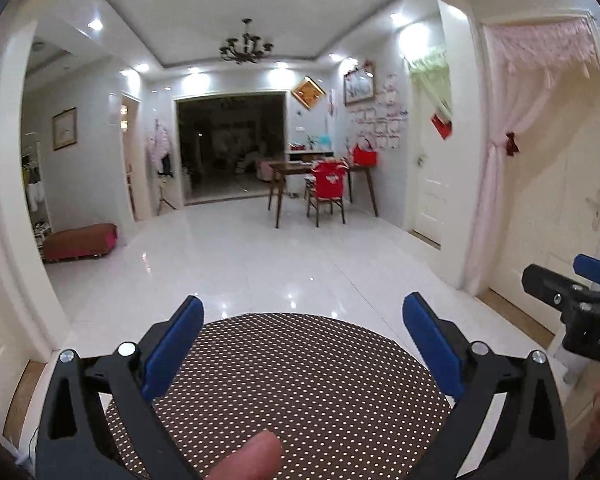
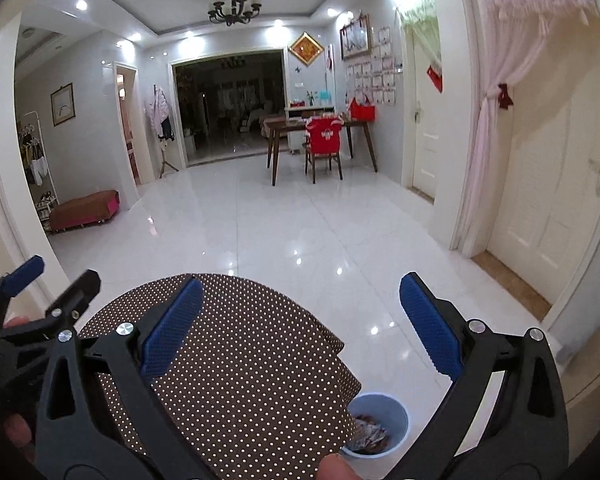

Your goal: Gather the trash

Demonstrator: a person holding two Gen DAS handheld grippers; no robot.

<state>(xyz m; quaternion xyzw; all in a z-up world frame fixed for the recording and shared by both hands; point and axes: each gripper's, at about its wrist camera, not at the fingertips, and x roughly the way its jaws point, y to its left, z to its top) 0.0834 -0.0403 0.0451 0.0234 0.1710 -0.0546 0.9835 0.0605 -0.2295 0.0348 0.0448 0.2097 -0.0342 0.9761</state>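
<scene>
A round table in a brown polka-dot cloth (image 1: 300, 380) lies under my left gripper (image 1: 302, 344), which is open and holds nothing. My right gripper (image 2: 300, 328) is open too, hovering over the right edge of the same table (image 2: 240, 360). Below it on the floor stands a light blue bin (image 2: 396, 412) holding wrappers (image 2: 370, 434). Each gripper shows at the edge of the other's view: the right gripper (image 1: 572, 300) at the right, the left gripper (image 2: 32, 300) at the left. No trash shows on the cloth.
Glossy white tile floor (image 2: 280, 220) stretches ahead to a wooden table with a red-covered chair (image 2: 324, 148). A brown bench (image 2: 86, 210) sits left by a rack. White doors and a pink curtain (image 2: 496, 140) stand at the right. A fingertip (image 1: 252, 456) shows at the bottom.
</scene>
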